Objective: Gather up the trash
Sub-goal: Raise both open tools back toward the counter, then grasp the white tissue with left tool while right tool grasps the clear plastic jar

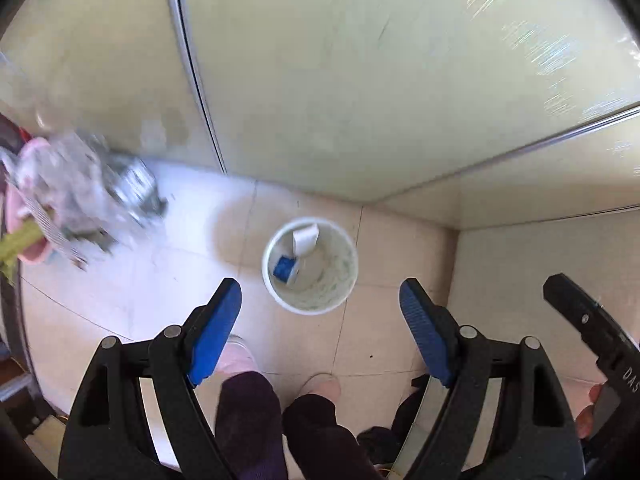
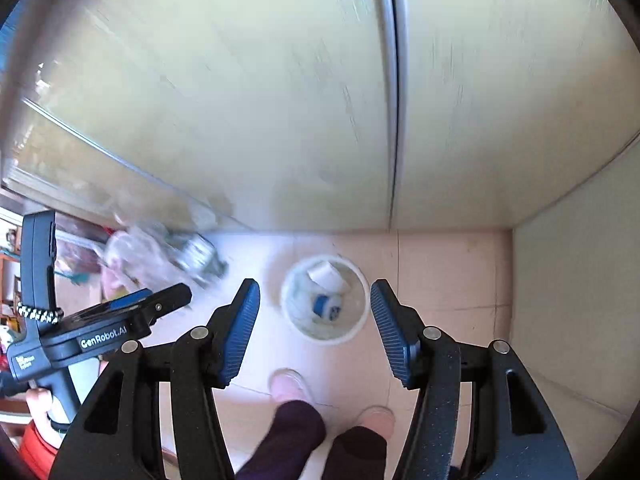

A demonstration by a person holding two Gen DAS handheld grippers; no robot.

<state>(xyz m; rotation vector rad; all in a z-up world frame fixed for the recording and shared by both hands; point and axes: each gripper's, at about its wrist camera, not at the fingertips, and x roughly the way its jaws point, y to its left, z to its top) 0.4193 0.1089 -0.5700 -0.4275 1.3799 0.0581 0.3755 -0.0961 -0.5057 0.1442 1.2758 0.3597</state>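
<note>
A white round trash bin (image 1: 344, 292) stands on the tiled floor far below, seen again in the right wrist view (image 2: 362, 320). Inside lie a white crumpled paper (image 1: 305, 239) and a blue and white package (image 1: 285, 269), also visible from the right (image 2: 325, 305). My left gripper (image 1: 320, 312) hangs high over the bin, open, with nothing between its blue pads. My right gripper (image 2: 315, 312) is also high above the bin, open and empty. Each gripper shows at the edge of the other's view.
A blurred heap of clear plastic bags and pink things (image 1: 76, 196) lies on the floor at the left. Pale cabinet doors (image 1: 360, 80) rise behind the bin; a wall (image 2: 572, 300) closes the right. The person's dark trouser legs and pink slippers (image 2: 290, 386) stand below.
</note>
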